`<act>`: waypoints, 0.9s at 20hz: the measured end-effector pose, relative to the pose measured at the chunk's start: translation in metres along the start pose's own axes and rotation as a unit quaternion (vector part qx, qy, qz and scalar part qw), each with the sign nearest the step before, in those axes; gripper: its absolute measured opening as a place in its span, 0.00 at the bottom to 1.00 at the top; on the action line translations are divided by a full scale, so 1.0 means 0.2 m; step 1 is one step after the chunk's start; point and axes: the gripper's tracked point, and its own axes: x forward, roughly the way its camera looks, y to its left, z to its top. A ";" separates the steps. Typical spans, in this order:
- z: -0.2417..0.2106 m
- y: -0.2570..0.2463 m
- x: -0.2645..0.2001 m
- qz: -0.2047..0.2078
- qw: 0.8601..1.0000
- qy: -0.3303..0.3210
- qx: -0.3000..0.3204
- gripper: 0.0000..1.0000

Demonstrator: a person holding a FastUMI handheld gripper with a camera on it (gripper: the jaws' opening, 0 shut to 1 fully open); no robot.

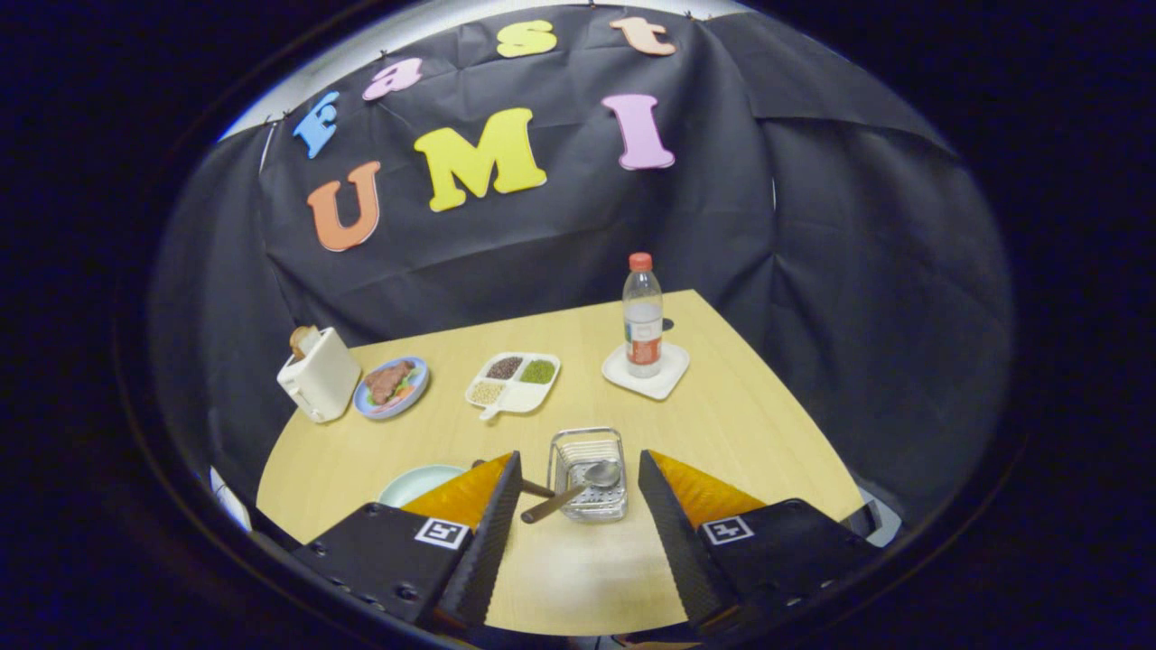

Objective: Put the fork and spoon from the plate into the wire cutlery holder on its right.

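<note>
Right now my gripper [578, 506] is spread wide and holding nothing, its two fingers hanging above the tabletop [741, 424] on either side of the wire cutlery holder [589, 474], which sits just ahead between them. The spoon [573, 492] already lies across the holder, bowl resting inside it and its dark handle sticking out over the near rim toward my left finger. A second dark handle [535, 488], which I take to be the fork, pokes out from behind my left finger, between the pale green plate [417, 481] and the holder; I cannot tell where its tines lie.

My worry is the spoon: it looks tipped rather than dropped in, so a brush from my left finger against that handle could lever it back out. Reaching for the fork means moving close past it. The holder looks light, so a nudge may slide it. The fork's handle is also thin and low, and closing off-centre could make it pivot or skid off the plate's edge.
</note>
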 end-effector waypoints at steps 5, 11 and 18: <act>0.08 0.18 -0.26 -0.006 0.997 -0.078 -0.024 0.83; 0.10 0.41 -0.58 0.005 0.989 -0.140 -0.036 0.95; 0.05 0.58 -0.96 -0.005 0.973 -0.219 -0.066 0.95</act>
